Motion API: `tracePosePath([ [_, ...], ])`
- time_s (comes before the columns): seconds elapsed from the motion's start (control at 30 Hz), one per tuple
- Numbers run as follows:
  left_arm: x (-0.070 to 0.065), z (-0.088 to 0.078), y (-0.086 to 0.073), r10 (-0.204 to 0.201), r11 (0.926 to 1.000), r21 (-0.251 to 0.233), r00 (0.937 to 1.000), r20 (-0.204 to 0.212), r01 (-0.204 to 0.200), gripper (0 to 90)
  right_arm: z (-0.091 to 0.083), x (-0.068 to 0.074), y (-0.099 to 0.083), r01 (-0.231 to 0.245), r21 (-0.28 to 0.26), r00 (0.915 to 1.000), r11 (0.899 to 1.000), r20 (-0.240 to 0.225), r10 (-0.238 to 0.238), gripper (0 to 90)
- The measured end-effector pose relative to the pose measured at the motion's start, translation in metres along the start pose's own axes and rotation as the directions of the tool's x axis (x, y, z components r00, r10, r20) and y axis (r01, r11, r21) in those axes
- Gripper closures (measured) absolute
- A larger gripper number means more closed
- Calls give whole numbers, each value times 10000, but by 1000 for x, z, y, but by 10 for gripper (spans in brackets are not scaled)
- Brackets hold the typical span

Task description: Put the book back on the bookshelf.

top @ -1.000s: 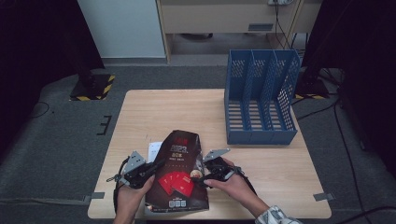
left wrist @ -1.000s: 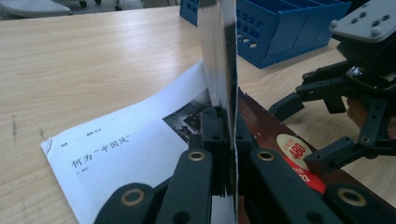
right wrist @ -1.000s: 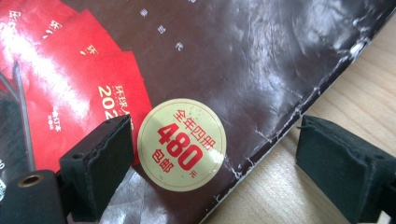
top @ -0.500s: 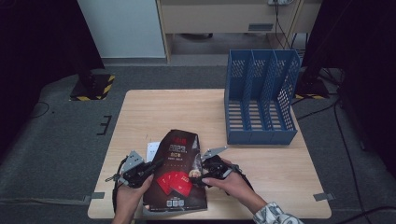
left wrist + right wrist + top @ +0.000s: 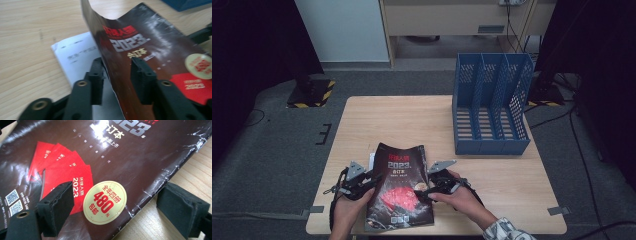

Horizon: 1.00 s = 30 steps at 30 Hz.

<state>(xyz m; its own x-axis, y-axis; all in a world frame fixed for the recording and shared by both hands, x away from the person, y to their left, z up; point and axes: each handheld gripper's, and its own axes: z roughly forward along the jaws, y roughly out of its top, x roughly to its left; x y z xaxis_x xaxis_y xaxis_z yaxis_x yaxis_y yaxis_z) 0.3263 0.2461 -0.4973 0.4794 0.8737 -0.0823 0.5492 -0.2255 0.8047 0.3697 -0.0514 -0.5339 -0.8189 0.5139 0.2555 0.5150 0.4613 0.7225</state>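
A dark magazine (image 5: 401,192) with red cover art lies near the front edge of the bench (image 5: 412,120), its far edge curled upward. The left tongs (image 5: 373,181) sit at the magazine's left edge; their jaws have just been opening and now stand apart, the cover's edge passing between them without being pressed. The right tongs (image 5: 424,192) sit at the magazine's right edge, spread wide, one jaw over the cover and the other over the bare bench beside it. A white sheet (image 5: 75,57) lies under the magazine's left side. A blue file rack (image 5: 490,102) stands well beyond the magazine, to its right.
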Motion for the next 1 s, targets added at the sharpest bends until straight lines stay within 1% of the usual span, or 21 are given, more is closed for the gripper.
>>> tracePosePath([
  [0.03,5,-1,-2,-102,9999,137,9996,-273,105,577,0,0,0,-1,-29,10000,10000,3,1,146],
  [0.07,5,-1,-2,-102,9999,137,9996,-273,105,543,0,0,0,-1,-29,10000,10000,3,1,146],
  [0.1,8,-1,-4,-226,9995,232,9990,-377,235,543,0,0,0,-9,-38,10000,10000,-8,9,146],
  [0.13,11,0,-6,-323,9984,446,9978,-579,349,512,0,0,-1,8,-52,10000,10000,-5,-8,146],
  [0.17,12,0,-7,-374,9977,532,9967,-714,412,483,0,0,-1,18,-68,10000,10000,12,-18,146],
  [0.2,13,1,-8,-349,9971,642,9964,-771,399,471,0,0,-1,-3,-57,10000,10000,14,3,145],
  [0.23,14,2,-10,-284,9958,846,9964,-795,351,445,0,0,-1,19,-43,10000,10000,40,-19,140],
  [0.27,14,2,-10,-284,9958,846,9964,-795,351,436,0,1,-1,9,-57,10000,10000,57,-9,140],
  [0.37,14,8,-14,-176,9885,1483,9971,-734,283,437,0,1,-1,-5,-56,10000,10000,67,5,139],
  [0.43,14,10,-15,-254,9854,1668,9977,-621,354,466,0,0,0,46,-46,10000,10000,46,-46,141],
  [0.47,14,11,-16,-298,9838,1751,9979,-578,395,466,0,0,0,46,-46,10000,10000,46,-46,141],
  [0.5,14,12,-17,-346,9814,1871,9979,-539,441,487,0,1,0,235,69,9996,9997,145,-236,159],
  [0.53,15,12,-17,-399,9799,1934,9980,-494,487,487,0,2,0,277,57,9994,9996,208,-279,163],
  [0.57,16,12,-19,-708,9789,1887,9966,-431,777,487,0,2,0,276,66,9993,9996,243,-277,173],
  [0.6,16,12,-19,-708,9789,1887,9966,-431,777,488,0,2,0,276,66,9993,9996,243,-277,173],
  [0.63,18,12,-19,-840,9784,1861,9957,-382,897,490,0,1,1,133,84,9996,9999,240,-135,200],
  [0.67,18,12,-19,-840,9784,1861,9957,-382,897,493,0,1,1,133,84,9996,9999,240,-135,200],
  [0.7,18,12,-20,-800,9791,1845,9962,-358,852,493,0,0,3,47,106,9998,9999,171,-49,223],
  [0.83,17,12,-19,-652,9801,1852,9972,-366,709,497,1,1,6,-41,132,9999,9999,110,40,235],
  [0.9,17,12,-19,-691,9800,1846,9970,-345,743,497,2,1,9,-152,53,9999,9999,-10,152,242],
  [1.0,18,12,-20,-731,9803,1819,9969,-298,773,496,4,2,12,-193,108,9998,9998,-90,194,248],
])
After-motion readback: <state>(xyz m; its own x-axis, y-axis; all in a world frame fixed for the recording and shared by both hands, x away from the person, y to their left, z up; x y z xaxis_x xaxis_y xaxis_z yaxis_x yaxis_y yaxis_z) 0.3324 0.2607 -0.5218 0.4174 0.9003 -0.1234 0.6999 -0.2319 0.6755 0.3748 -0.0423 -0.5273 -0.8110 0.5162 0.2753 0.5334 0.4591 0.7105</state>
